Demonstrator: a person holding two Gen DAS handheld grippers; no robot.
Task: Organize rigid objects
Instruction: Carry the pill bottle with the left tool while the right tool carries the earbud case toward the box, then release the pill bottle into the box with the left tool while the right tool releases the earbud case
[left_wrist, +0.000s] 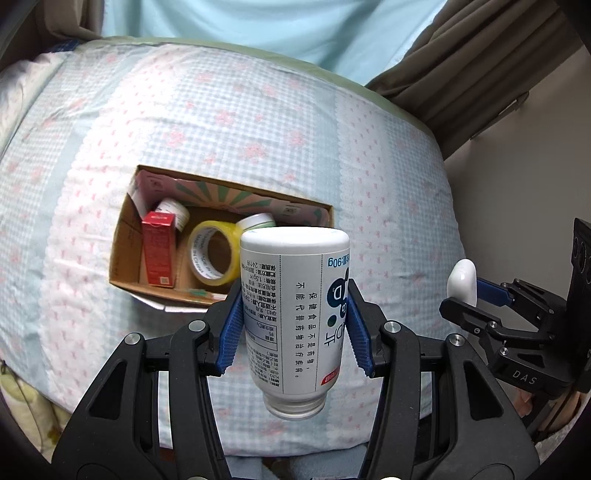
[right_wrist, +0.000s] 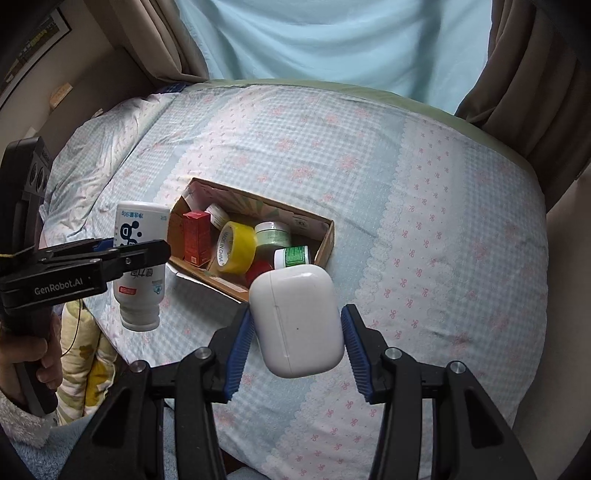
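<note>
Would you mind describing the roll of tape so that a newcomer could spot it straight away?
Find the open cardboard box lying on the checked bedspread. Inside it, near the middle, the yellow tape roll stands on edge between the red carton and the green-labelled jars. It is the only ring-shaped item, with "MADE IN CHINA" printed inside its core.

both wrist cams look forward along their fingers, angled down at the bed (left_wrist: 258, 110) from its near edge. left cam sits left of the right one, each catching the other hand-held gripper at its frame edge. shared: cardboard box (left_wrist: 125, 236) (right_wrist: 327, 240), mid-distance.
</note>
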